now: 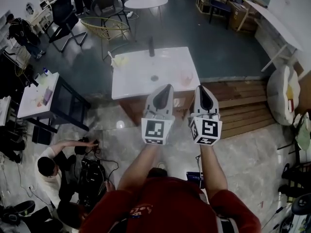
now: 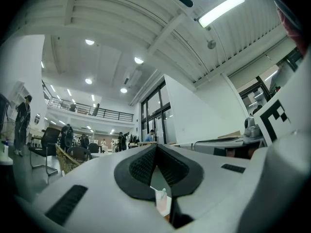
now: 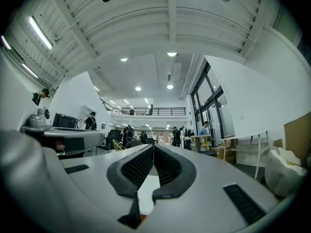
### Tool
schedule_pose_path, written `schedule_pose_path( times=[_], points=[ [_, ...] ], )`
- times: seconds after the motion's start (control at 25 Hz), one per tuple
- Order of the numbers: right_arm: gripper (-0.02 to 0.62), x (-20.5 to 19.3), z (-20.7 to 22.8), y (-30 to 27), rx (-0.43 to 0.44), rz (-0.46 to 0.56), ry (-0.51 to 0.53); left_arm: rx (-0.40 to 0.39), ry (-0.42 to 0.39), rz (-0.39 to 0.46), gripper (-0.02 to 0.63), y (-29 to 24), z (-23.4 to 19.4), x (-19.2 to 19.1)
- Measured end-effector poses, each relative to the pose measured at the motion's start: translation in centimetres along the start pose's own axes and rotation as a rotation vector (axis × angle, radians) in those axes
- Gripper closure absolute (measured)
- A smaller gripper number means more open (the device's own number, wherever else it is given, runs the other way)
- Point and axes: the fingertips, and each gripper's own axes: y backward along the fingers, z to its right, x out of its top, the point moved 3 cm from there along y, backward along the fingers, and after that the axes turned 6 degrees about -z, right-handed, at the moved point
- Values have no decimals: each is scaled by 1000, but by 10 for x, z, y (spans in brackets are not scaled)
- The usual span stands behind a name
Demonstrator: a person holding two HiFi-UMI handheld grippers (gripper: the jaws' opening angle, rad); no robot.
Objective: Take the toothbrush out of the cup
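Observation:
A pale pink cup (image 1: 186, 78) stands near the right edge of the white square table (image 1: 141, 84) ahead of me. In the left gripper view, the cup (image 2: 161, 202) shows through the gap under the jaws, with the toothbrush (image 2: 163, 191) sticking out of its top. My left gripper (image 1: 168, 86) (image 2: 156, 147) is shut and empty, held in the air short of the table. My right gripper (image 1: 202, 88) (image 3: 153, 146) hangs beside it, also shut and empty. Neither touches the cup.
On the table are a dark bottle (image 1: 151, 46) at the far edge, a yellowish item (image 1: 119, 60) at the far left and a small round thing (image 1: 154, 78). Wooden steps (image 1: 243, 106) lie to the right. A person (image 1: 48, 171) crouches on the floor at lower left.

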Motion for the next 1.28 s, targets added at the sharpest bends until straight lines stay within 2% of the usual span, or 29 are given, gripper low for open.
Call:
schedule_pose_path(
  times=[0.32, 0.72, 1.28],
  points=[
    [566, -4, -11, -43, -41, -11, 17, -41, 21, 8, 577, -31, -39, -10],
    [568, -10, -4, -66, -73, -19, 20, -73, 39, 6, 577, -59, -49, -20],
    [566, -20, 67, -122, -53, 4, 1, -71, 11, 23, 577, -150, -30, -21]
  ],
)
